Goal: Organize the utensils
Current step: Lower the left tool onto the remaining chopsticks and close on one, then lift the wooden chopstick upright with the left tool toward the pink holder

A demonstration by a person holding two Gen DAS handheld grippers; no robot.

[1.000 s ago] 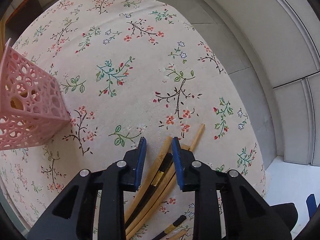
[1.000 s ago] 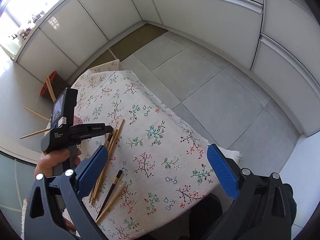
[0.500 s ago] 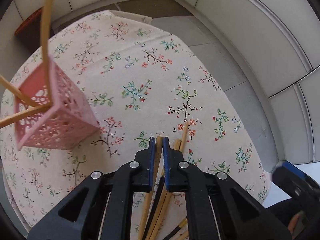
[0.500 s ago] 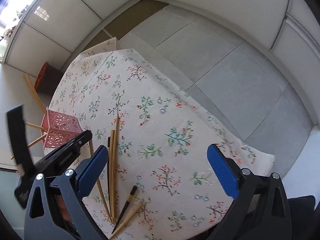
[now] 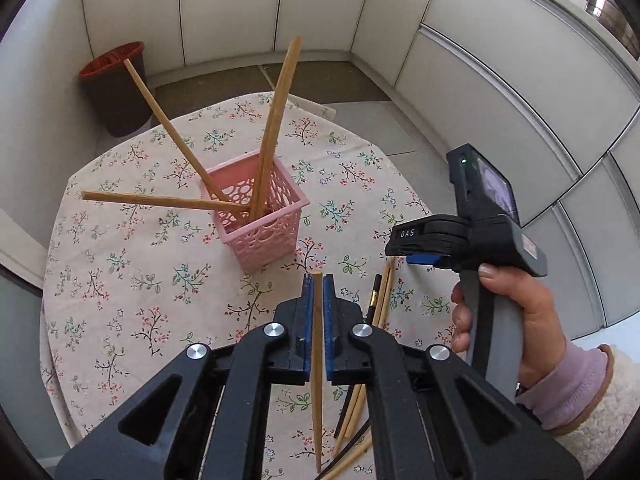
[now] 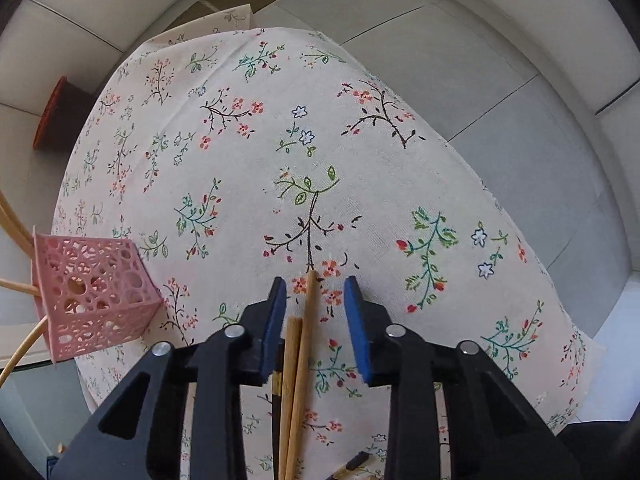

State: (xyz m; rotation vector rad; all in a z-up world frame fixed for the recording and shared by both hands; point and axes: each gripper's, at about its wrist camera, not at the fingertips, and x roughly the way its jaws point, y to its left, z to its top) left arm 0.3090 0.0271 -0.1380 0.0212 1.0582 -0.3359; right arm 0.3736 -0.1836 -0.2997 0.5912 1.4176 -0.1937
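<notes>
Your basket (image 5: 260, 216) stands on the tablecloth (image 5: 132, 280) with three chopsticks (image 5: 276, 120) leaning out of it. Nearer you and to its right, loose chopsticks (image 5: 382, 300) lie on the cloth. A bin (image 5: 114, 88) sits on the floor behind the table.

Left tongs (image 5: 317, 292) now clamped on one chopstick (image 5: 317, 380) and lifted, right tongs (image 6: 316, 300) lowered, narrowing around table chopsticks (image 6: 298, 360).

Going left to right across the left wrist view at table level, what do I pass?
Pink basket holding three chopsticks → chopstick clamped in the left gripper → loose chopsticks on the tablecloth → right gripper in the person's hand.
</notes>
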